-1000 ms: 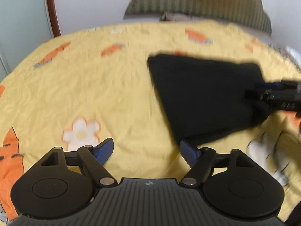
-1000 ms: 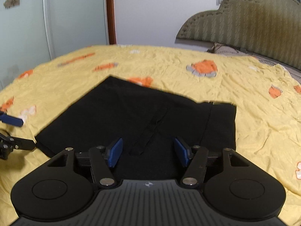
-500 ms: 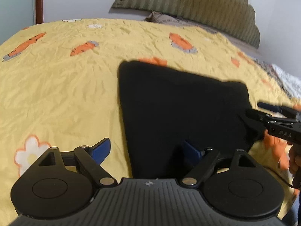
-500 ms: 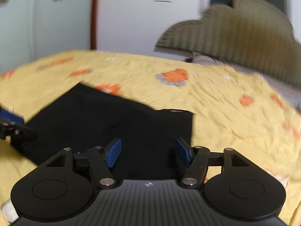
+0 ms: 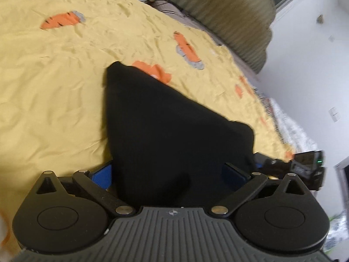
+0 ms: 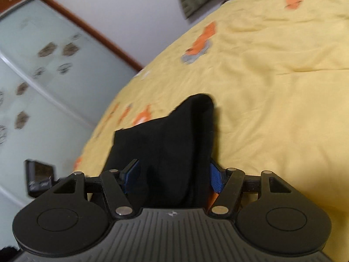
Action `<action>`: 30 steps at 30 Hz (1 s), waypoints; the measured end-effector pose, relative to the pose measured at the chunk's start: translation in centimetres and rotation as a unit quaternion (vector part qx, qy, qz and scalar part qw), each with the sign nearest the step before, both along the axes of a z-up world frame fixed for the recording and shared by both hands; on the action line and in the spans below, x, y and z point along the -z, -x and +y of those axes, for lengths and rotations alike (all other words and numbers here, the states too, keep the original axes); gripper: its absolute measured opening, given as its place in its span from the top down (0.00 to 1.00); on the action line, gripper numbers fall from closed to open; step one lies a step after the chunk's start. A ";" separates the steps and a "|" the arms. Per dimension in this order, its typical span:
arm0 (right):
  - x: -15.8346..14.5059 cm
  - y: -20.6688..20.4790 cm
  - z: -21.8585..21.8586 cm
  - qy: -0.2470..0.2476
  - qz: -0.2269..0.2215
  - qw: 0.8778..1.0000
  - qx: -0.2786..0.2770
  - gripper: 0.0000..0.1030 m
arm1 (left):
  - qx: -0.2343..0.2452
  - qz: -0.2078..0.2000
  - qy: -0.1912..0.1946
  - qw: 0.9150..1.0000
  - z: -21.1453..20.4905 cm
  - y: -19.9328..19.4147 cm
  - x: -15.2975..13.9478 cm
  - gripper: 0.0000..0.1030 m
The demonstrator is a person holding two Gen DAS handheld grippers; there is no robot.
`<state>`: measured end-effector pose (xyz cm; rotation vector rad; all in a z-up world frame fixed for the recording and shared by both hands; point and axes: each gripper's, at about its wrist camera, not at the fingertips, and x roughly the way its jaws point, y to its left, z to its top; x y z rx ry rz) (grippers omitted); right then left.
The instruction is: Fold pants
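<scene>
Grippers, two, each seen low in its own wrist view. Left gripper (image 5: 168, 172): jaws have just been opening and stand very wide, folded black pants (image 5: 165, 131) lying between the blue pads, not pinched. Right gripper (image 6: 172, 176): jaws moderately spread, have just been opening a little, the pants (image 6: 165, 144) between them; whether the pads touch the cloth cannot be told. Pants: dark wedge across the frame centre, resting on the yellow bedspread (image 5: 54, 87) with orange prints. Headboard (image 5: 218, 6): olive, ribbed, upper right of the left view. Glass door (image 6: 43, 69): frosted, upper left of the right view.
</scene>
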<state>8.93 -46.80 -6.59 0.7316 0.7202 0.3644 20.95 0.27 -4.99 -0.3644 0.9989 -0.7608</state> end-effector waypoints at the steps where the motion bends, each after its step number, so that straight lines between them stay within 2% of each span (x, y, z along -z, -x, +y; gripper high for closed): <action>1: 0.0 -0.4 0.1 -0.007 0.000 1.000 -0.005 0.36 | -0.003 0.004 0.012 1.000 0.1 -0.3 0.2 0.00; 4: 0.1 -1.7 0.7 -0.014 0.004 1.000 -0.020 0.36 | -0.011 0.015 0.046 0.999 0.2 -0.7 0.7 0.03; 5: 0.1 -1.9 1.2 -0.009 0.003 1.000 -0.024 0.36 | -0.015 0.015 0.049 0.999 0.3 -0.7 0.8 0.08; 7: -0.1 -2.2 2.0 0.004 0.004 1.000 -0.023 0.39 | -0.029 0.005 0.026 0.999 0.1 -0.3 0.6 0.37; 8: -0.2 -2.2 2.4 0.014 0.005 1.000 -0.019 0.53 | -0.041 0.000 0.002 0.999 0.1 -0.2 0.6 0.64; 9: -0.3 -2.2 2.8 0.031 0.010 0.999 -0.012 0.65 | -0.053 -0.001 -0.012 0.999 0.3 -0.1 0.6 0.77; 11: -0.3 -1.7 3.1 0.039 0.006 0.999 -0.002 0.68 | -0.064 0.010 0.014 0.998 1.4 0.2 0.6 0.84; 14: -1.1 -0.7 3.8 0.050 -0.003 0.999 0.012 0.71 | -0.072 -0.004 0.025 0.997 2.4 1.2 -0.3 0.85; 18: -3.2 -0.5 5.7 0.044 -0.030 0.999 0.004 0.72 | -0.082 -0.062 -0.017 0.995 2.9 3.5 -2.7 0.85; 22: -4.5 -1.3 8.5 0.032 -0.041 0.998 -0.022 0.72 | -0.116 -0.092 -0.049 0.988 5.7 4.4 -5.3 0.85; 23: -4.5 -1.5 9.1 0.032 -0.041 0.998 -0.028 0.72 | -0.116 -0.100 -0.064 0.986 6.0 4.3 -5.7 0.84; 25: -3.6 -2.4 10.0 0.031 -0.023 0.999 -0.028 0.67 | -0.108 -0.106 -0.121 0.981 6.2 3.8 -5.5 0.69; 26: -3.0 -3.0 10.4 0.046 -0.006 0.999 -0.022 0.60 | -0.116 -0.100 -0.145 0.978 6.3 3.5 -5.3 0.63; 27: -2.5 -3.5 10.8 0.085 0.013 0.996 -0.014 0.51 | -0.130 -0.093 -0.172 0.972 6.4 3.4 -5.0 0.63; 28: -2.3 -3.5 11.2 0.134 0.029 0.991 0.000 0.49 | -0.144 -0.093 -0.198 0.965 6.6 3.5 -5.0 0.63; 29: -2.6 -3.1 11.4 0.162 0.021 0.987 0.007 0.48 | -0.150 -0.101 -0.211 0.961 6.8 3.7 -5.2 0.62; 30: -3.1 -2.3 11.3 0.169 0.007 0.985 0.018 0.47 | -0.153 -0.112 -0.211 0.959 7.1 3.9 -5.6 0.61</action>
